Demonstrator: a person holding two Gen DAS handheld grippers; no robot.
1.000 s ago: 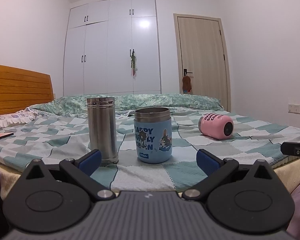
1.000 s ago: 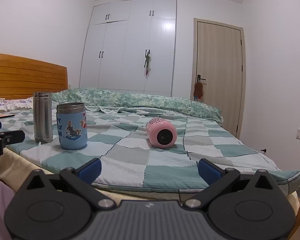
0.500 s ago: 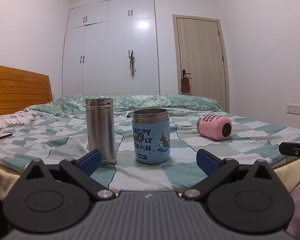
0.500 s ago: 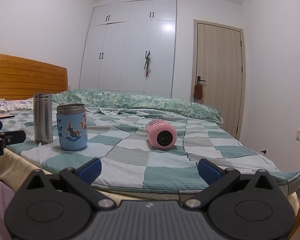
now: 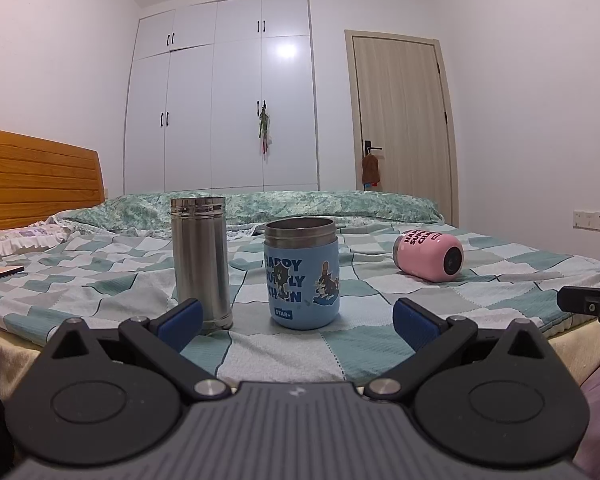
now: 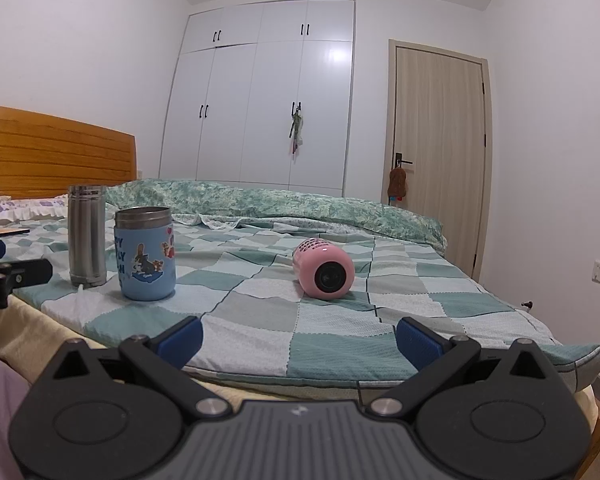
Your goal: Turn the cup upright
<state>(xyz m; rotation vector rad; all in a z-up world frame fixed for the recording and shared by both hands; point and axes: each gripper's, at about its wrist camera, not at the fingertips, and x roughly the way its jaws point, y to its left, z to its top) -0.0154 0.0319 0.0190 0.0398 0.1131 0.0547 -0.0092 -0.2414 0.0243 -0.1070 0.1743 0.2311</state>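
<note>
left gripper (image 5: 296, 320): black linkage arms, blue rectangular finger pads (image 5: 180, 318), silver pivot screws, round black discs, ribbed grey housing with small white logo | right gripper (image 6: 298, 338): identical build, blue finger pads (image 6: 414, 340), silver screws, ribbed grey housing

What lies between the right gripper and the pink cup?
Only bare checked bedspread, as the right wrist view shows: the right gripper is open, short of the pink cup, which lies on its side.
</note>
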